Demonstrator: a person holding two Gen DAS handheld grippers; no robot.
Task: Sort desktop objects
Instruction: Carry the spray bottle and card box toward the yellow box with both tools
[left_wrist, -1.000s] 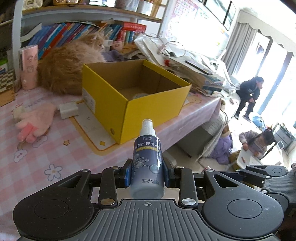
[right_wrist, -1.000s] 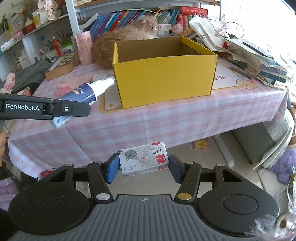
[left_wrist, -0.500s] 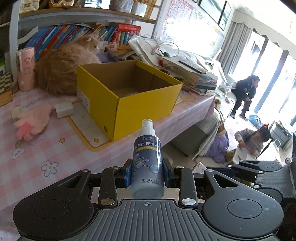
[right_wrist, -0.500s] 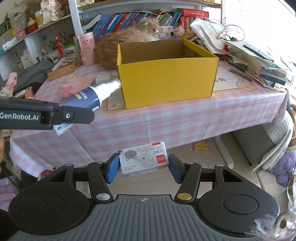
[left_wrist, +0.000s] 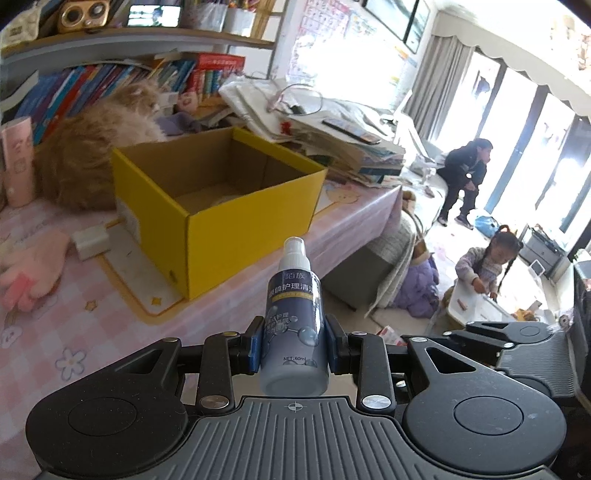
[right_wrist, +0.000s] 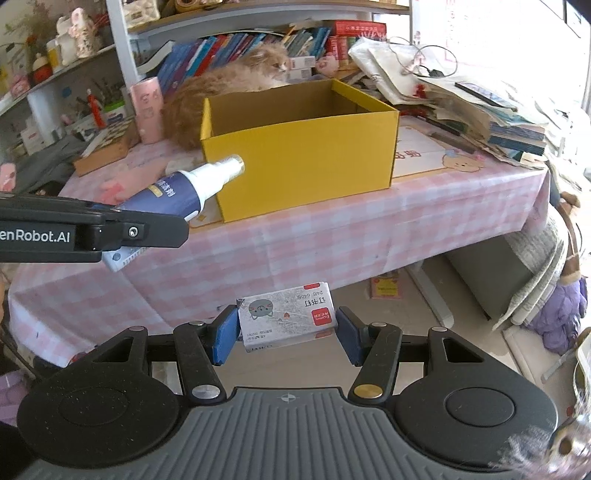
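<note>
1. Left wrist view: the left claw (left_wrist: 293, 349) pinches a small blue spray bottle (left_wrist: 294, 321) by its lower body, nozzle pointing ahead toward the open yellow cardboard box (left_wrist: 221, 206). The box stands on the pink checked worktop (left_wrist: 74, 325) near its front edge, on a cream mat.
2. Right wrist view: the right claw (right_wrist: 286, 332) pinches a small box of staples (right_wrist: 286, 317) across its short ends, both pads pressed on it. It hangs off the worktop's front edge, over the floor, lower than the worktop surface.
3. The step in hand looks like carrying both items to the box. Judging by position, the bottle goes first, since its nozzle already sits close to the box's near corner.
4. Lift the bottle above the box's near wall before moving in, so neither nozzle nor claw catches the cardboard rim.
5. Spread the claw only once the bottle is well inside and low, because a round bottle dropped from height will likely roll or bounce.
6. Keep the right claw back and below while the left works; the two are near each other and could collide.
7. A fluffy orange cat (right_wrist: 229, 88) lies touching the box's far side. Move slowly, and avoid nudging the light box toward it.
</note>
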